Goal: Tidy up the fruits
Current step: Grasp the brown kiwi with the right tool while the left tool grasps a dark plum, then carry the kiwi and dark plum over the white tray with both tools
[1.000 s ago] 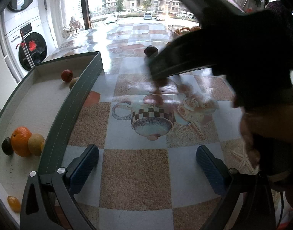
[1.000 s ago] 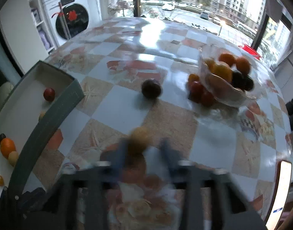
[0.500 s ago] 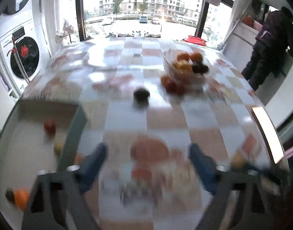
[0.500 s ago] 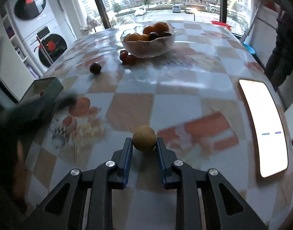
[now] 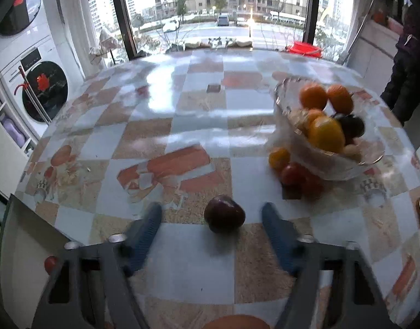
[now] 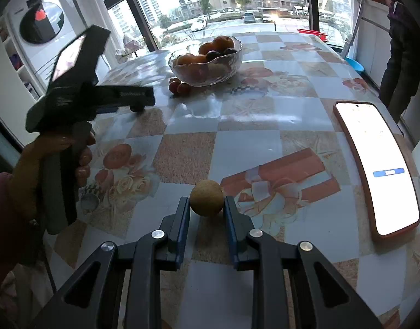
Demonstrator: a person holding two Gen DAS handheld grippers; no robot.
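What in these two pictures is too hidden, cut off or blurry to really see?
- Gray box, left wrist view: cut by the edge, contents mostly hidden.
- Glass bowl, left wrist view: blurred; lower fruits unclear.
- Orange thing, left wrist view: cut by the bottom edge.
- Phone, right wrist view: screen too washed-out to read.

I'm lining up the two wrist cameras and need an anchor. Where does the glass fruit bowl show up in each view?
Left wrist: the glass fruit bowl sits right of centre at mid-height, with loose red fruits at its near-left foot.
Right wrist: the bowl is in the upper middle, beyond the left gripper.
Shared landmark: the red basin at the table's far edge by the window.
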